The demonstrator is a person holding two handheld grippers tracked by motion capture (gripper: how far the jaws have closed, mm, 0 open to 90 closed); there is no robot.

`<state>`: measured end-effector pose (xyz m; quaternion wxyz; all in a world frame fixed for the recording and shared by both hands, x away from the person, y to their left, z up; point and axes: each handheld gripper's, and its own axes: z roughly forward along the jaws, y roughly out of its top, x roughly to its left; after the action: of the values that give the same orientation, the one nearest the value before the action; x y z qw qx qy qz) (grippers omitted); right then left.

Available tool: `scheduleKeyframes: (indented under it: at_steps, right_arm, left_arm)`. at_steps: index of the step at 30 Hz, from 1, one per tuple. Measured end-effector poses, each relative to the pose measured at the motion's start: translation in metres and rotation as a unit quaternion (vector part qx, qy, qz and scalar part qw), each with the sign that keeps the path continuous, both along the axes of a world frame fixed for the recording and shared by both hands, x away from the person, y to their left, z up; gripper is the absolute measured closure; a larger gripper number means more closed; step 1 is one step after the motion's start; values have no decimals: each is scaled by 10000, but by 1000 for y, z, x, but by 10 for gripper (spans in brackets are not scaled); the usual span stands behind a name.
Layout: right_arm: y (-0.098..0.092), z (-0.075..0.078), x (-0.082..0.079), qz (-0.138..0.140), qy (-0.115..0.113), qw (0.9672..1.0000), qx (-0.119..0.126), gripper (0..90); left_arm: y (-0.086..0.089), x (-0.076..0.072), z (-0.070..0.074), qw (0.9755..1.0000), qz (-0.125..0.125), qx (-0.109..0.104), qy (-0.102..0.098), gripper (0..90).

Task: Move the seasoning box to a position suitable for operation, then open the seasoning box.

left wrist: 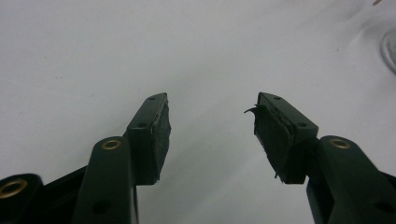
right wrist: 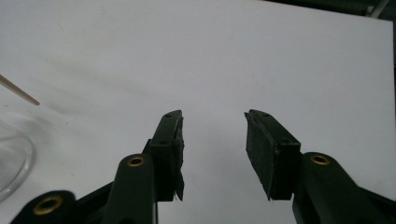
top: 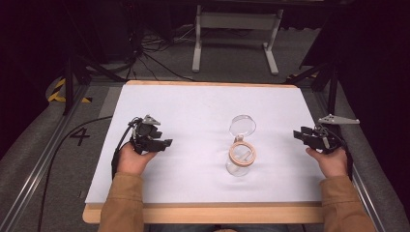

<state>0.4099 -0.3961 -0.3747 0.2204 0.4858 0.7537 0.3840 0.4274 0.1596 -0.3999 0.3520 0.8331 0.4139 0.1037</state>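
Observation:
A clear glass jar (top: 239, 164) with a tan wooden ring (top: 243, 153) at its mouth stands right of the table's middle. Just behind the jar is a clear round lid (top: 242, 125); I cannot tell whether the two are joined. My left gripper (top: 166, 143) is held low at the left, open and holding nothing, well apart from the jar. At the right edge my right gripper (top: 296, 135) points toward the jar, open and holding nothing. Both gripper views show spread jaws over bare white table: left gripper (left wrist: 210, 100), right gripper (right wrist: 212, 114). A curved glass edge (left wrist: 390, 49) shows far right, and a glass edge (right wrist: 16, 161) far left.
The white table top (top: 193, 106) sits on a wooden board with its front edge (top: 208, 215) near me. Metal rails run along both sides. Beyond the far edge lie cables and a white stand (top: 235, 21) on the floor. A thin wooden piece (right wrist: 18, 91) crosses the right gripper view.

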Motion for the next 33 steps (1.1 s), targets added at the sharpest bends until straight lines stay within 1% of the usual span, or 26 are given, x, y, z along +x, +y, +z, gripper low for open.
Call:
scheduleKeyframes:
  at_steps: [1, 2, 4, 5, 6, 7, 8, 9, 10, 12, 15, 16, 17, 18, 19, 20, 21, 22, 23, 25, 28, 29, 31, 32, 33]
  right_arm:
    - [0, -2, 1, -5, 30, 10000, 7, 565]
    - [0, -4, 3, -16, 81, 10000, -29, 565]
    - [0, -6, 4, -17, 122, 9999, -24, 565]
    - [1, -10, 5, 13, 185, 9998, -49, 561]
    - [1, -11, 6, 31, 191, 9998, -72, 561]
    - [2, -13, 6, 30, 245, 9997, -73, 561]
    - [2, -13, 6, 30, 245, 9997, -73, 561]
    - [3, -15, 7, 50, 285, 9995, -105, 561]
    - [5, -19, 9, 98, 416, 9989, -186, 557]
    - [7, -22, 11, 105, 477, 9981, -363, 553]
    - [9, -23, 12, 104, 489, 9980, -385, 550]
    - [12, -28, 13, 208, 560, 9970, -490, 544]
    - [14, -31, 14, 246, 624, 9960, -590, 544]
    - [16, -34, 15, 248, 672, 9950, -698, 541]
    - [17, -37, 15, 269, 712, 9942, -767, 540]
    - [19, -38, 15, 306, 748, 9936, -789, 537]
    - [20, -40, 16, 349, 770, 9928, -844, 531]
    - [21, -41, 16, 369, 783, 9924, -871, 529]
    - [21, -41, 16, 365, 771, 9926, -862, 527]
    - [21, -41, 15, 377, 777, 9927, -838, 518]
    - [20, -43, 16, 386, 838, 9924, -820, 506]
    - [20, -43, 16, 385, 845, 9923, -819, 504]
    - [20, -41, 15, 391, 812, 9930, -765, 504]
    - [20, -40, 15, 411, 748, 9936, -738, 503]
    - [20, -39, 15, 418, 709, 9942, -686, 501]
  left_arm:
    - [-1, 0, -2, 10000, 6, -13, 28, 460]
    - [-2, 2, -6, 10000, -38, 23, 66, 460]
    - [-3, 2, -9, 10000, -36, 33, 63, 460]
    - [-5, 4, -13, 9999, -96, 65, 104, 460]
    - [-6, 4, -16, 9998, -108, 75, 157, 460]
    - [-6, 5, -18, 9996, -167, 159, 185, 459]
    - [-6, 5, -18, 9996, -167, 159, 185, 459]
    - [-7, 5, -20, 9995, -174, 205, 183, 459]
    - [-6, 5, -23, 9993, -121, 254, 244, 459]
    - [-5, 4, -24, 9992, -124, 254, 270, 459]
    - [-5, 5, -26, 9994, -150, 200, 247, 457]
    - [-5, 5, -27, 9993, -159, 215, 271, 457]
    - [-6, 6, -28, 9992, -168, 213, 288, 457]
    - [-7, 6, -29, 9991, -183, 256, 283, 457]
    - [-7, 6, -30, 9989, -211, 280, 316, 456]
    - [-8, 6, -31, 9989, -205, 294, 287, 453]
    - [-9, 6, -31, 9989, -226, 284, 301, 453]
    - [-9, 6, -31, 9987, -250, 336, 284, 452]
    - [-10, 7, -30, 9988, -271, 332, 253, 452]
    - [-11, 6, -30, 9989, -262, 298, 266, 449]
    - [-11, 6, -30, 9987, -287, 322, 253, 447]
    - [-12, 6, -29, 9989, -284, 303, 216, 446]
    - [-12, 6, -27, 9989, -313, 260, 213, 446]
    - [-12, 6, -26, 9990, -320, 267, 145, 446]
    - [-12, 6, -26, 9990, -320, 267, 145, 446]
